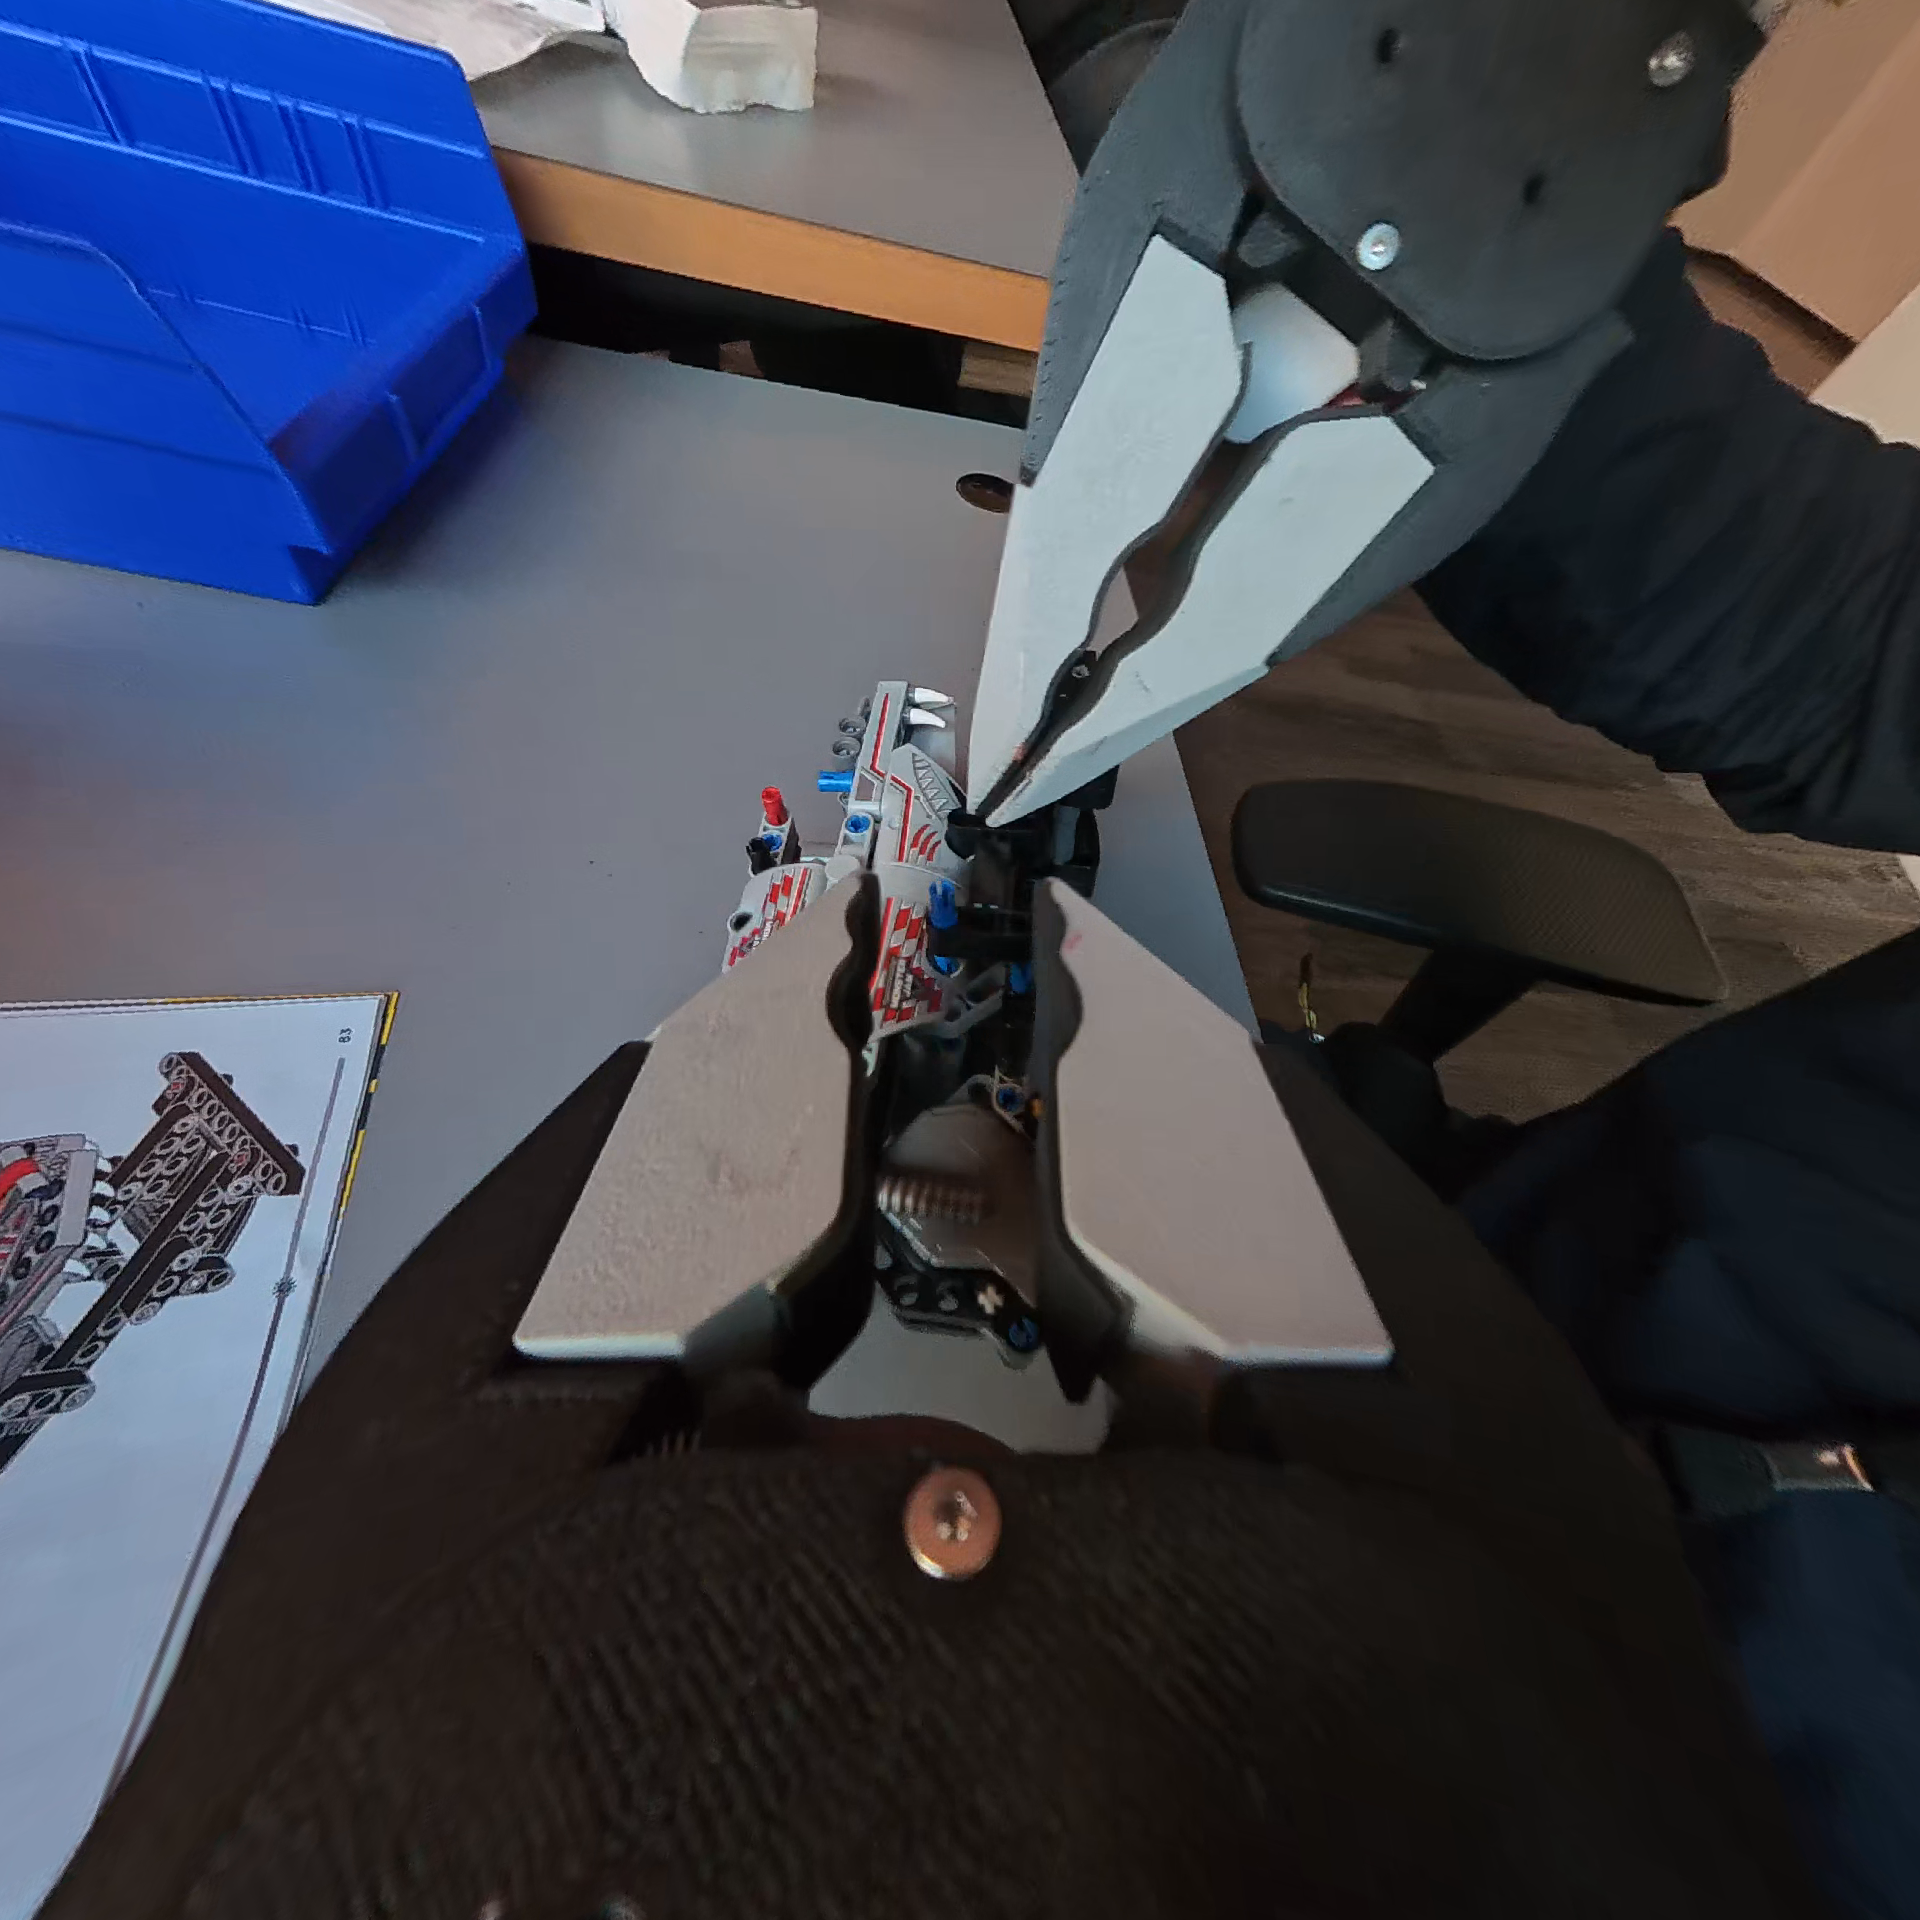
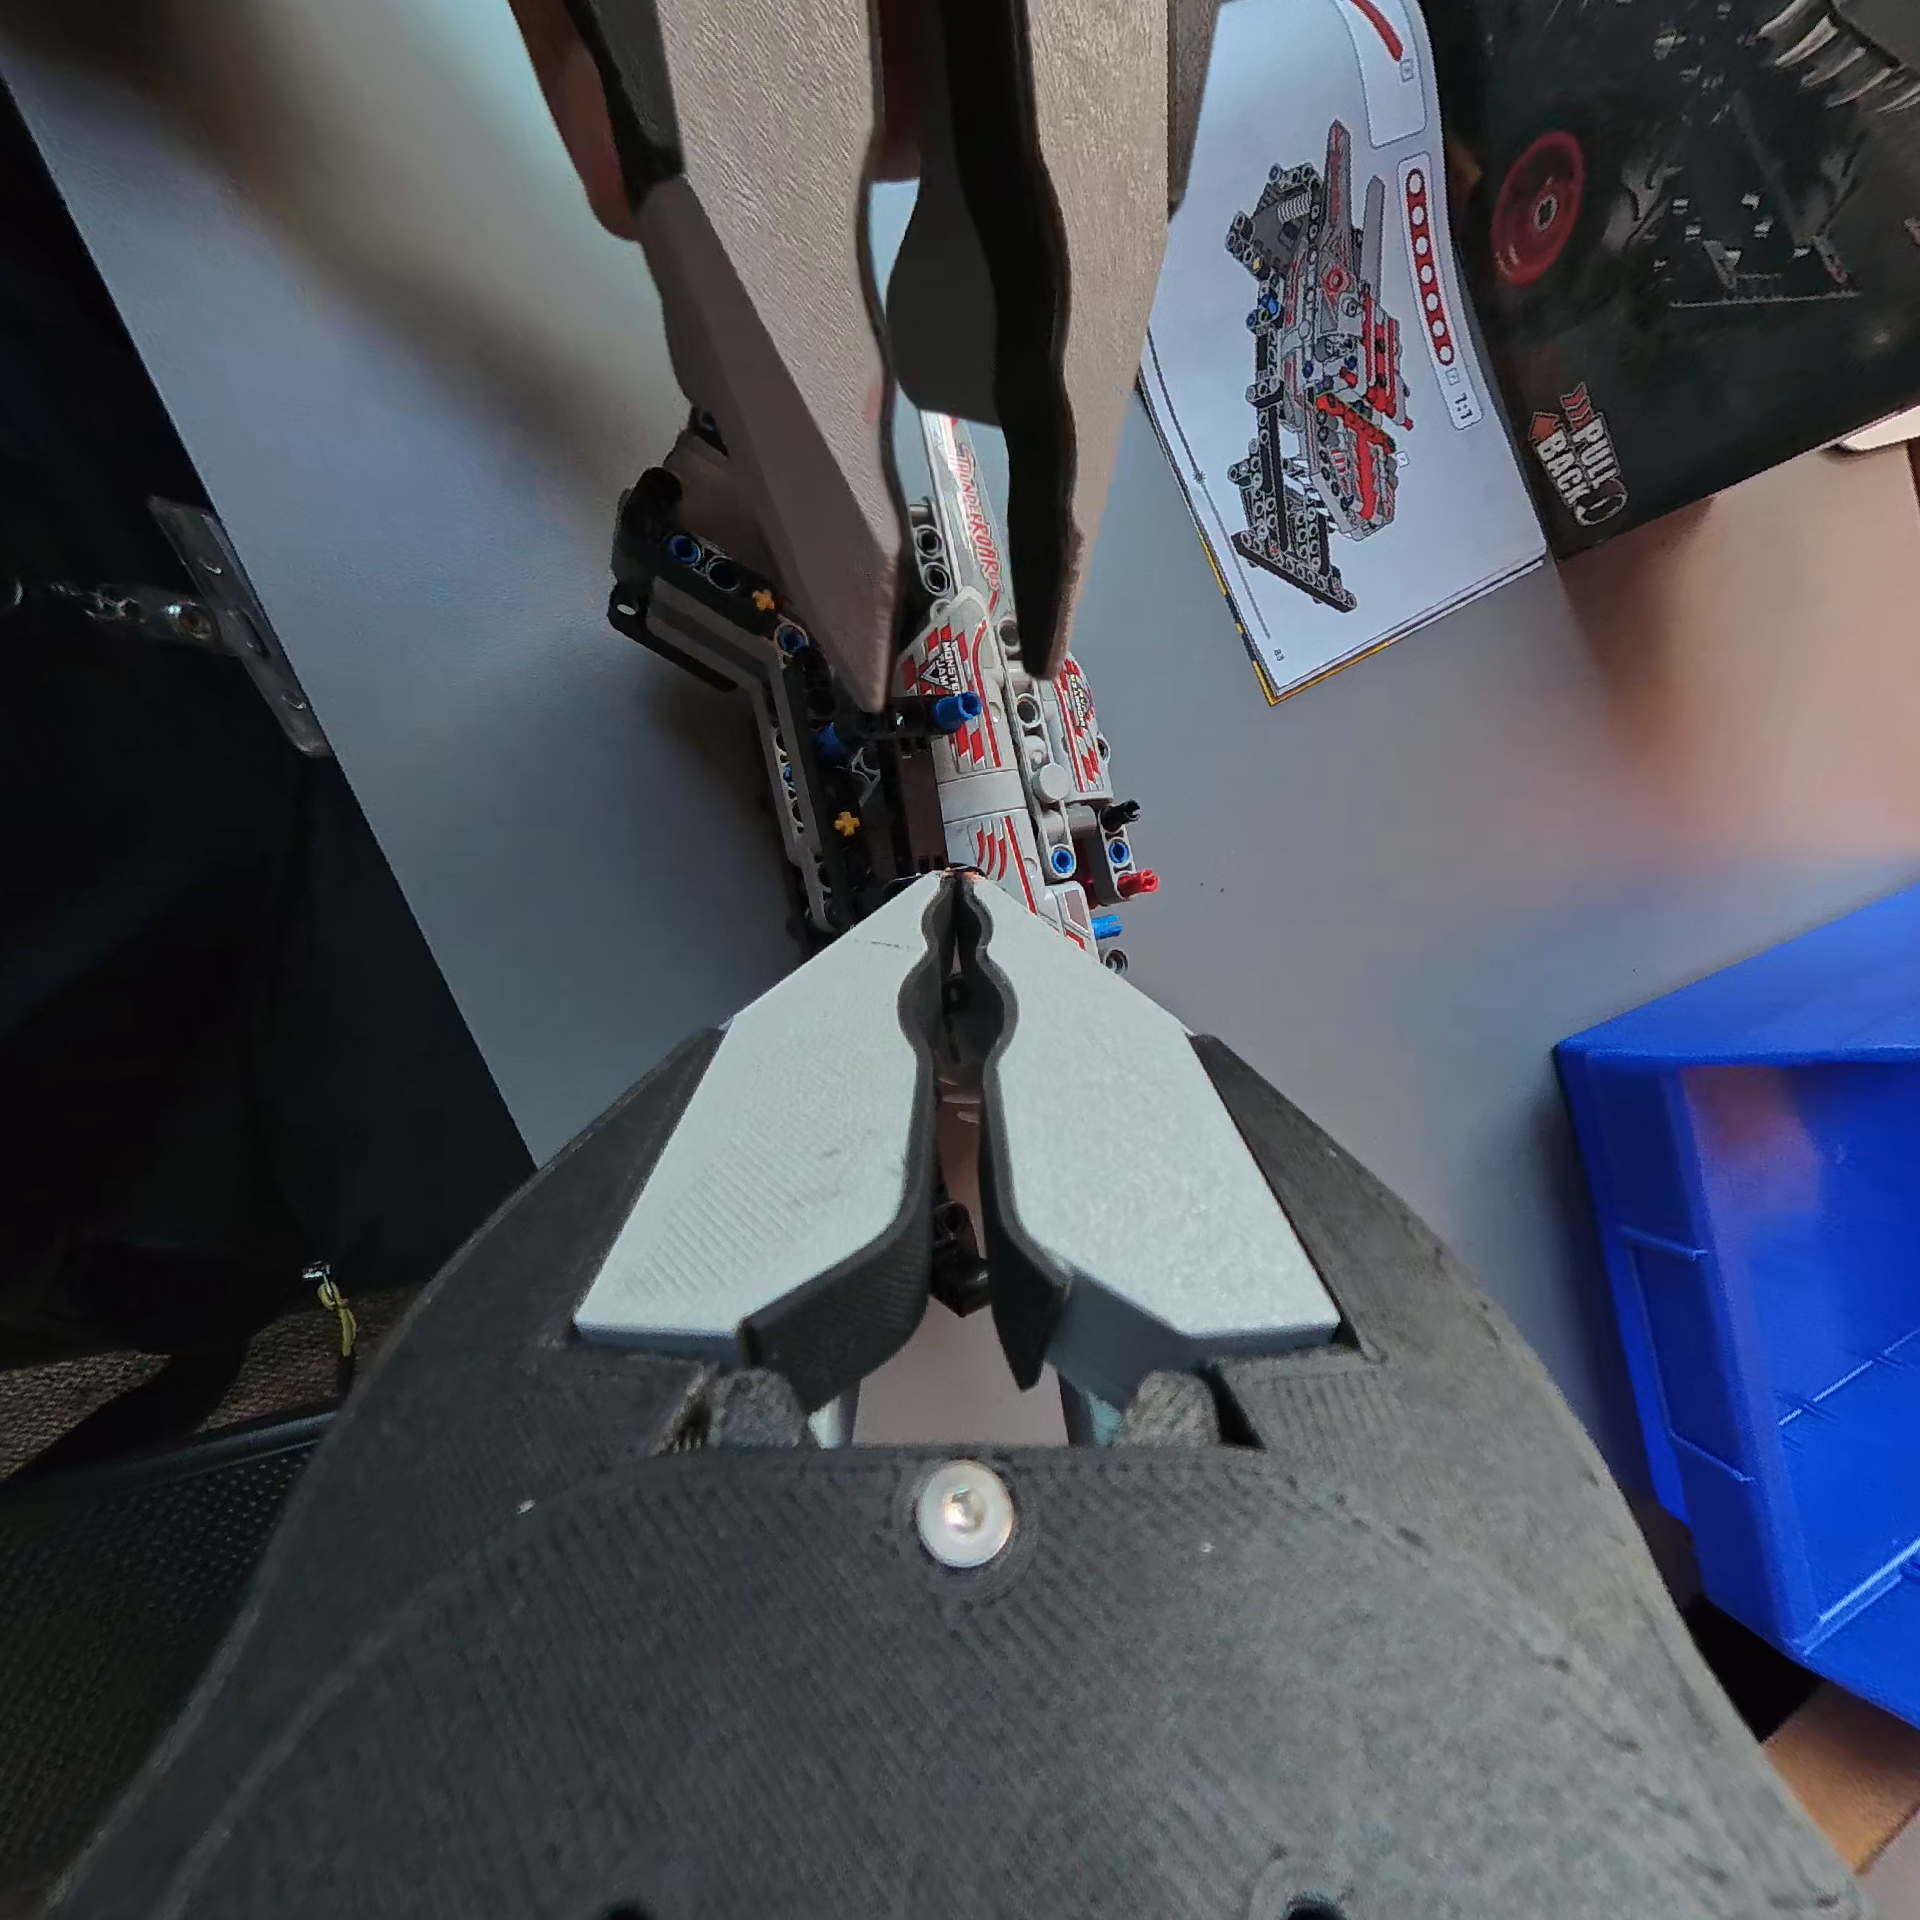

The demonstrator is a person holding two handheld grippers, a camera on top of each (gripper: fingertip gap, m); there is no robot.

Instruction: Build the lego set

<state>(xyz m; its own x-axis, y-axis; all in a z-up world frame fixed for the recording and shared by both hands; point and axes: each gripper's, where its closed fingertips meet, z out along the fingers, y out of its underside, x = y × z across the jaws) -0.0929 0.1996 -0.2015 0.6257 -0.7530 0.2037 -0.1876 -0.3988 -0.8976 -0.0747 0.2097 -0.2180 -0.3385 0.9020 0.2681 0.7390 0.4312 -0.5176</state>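
On the grey table (image 1: 468, 727), left gripper (image 1: 951, 914) fingers clasp the grey-red-black lego model (image 1: 894, 831); right gripper (image 2: 951, 883) fingers clenched.

Black ribbed claw bodies, grey pointed fingers (image 1: 727, 1164), silver screws, dark sleeve (image 1: 1704, 582)

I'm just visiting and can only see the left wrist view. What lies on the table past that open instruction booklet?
Observer: A dark lego box lies right beside the booklet.
Operator: The left gripper blocks much of the lego model for me. What's behind it?
Observer: A black L-shaped frame runs along the model's side and carries two small yellow cross-shaped pieces.
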